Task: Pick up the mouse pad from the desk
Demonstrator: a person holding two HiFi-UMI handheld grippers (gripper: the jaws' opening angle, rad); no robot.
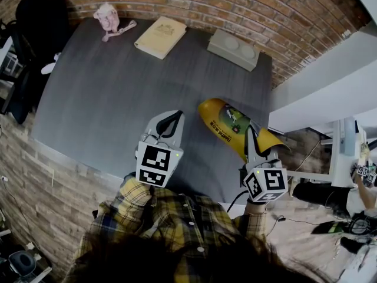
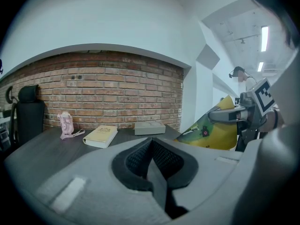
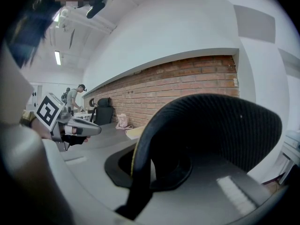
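Mouse pad (image 1: 227,122) sags, light and floppy, edge pinched in the right gripper (image 1: 254,139), seemingly off the bench (image 1: 118,87); left gripper (image 1: 169,121) closed, empty.

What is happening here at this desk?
A person holds a gripper in each hand. The right gripper is shut on a yellow mouse pad, holding it tilted at the dark desk's right side. The left gripper is shut and empty. A book, a grey box and a pink toy lie by the brick wall.

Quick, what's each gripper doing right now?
Left gripper: closed, nothing between its jaws.
Right gripper: closed on the mouse pad.
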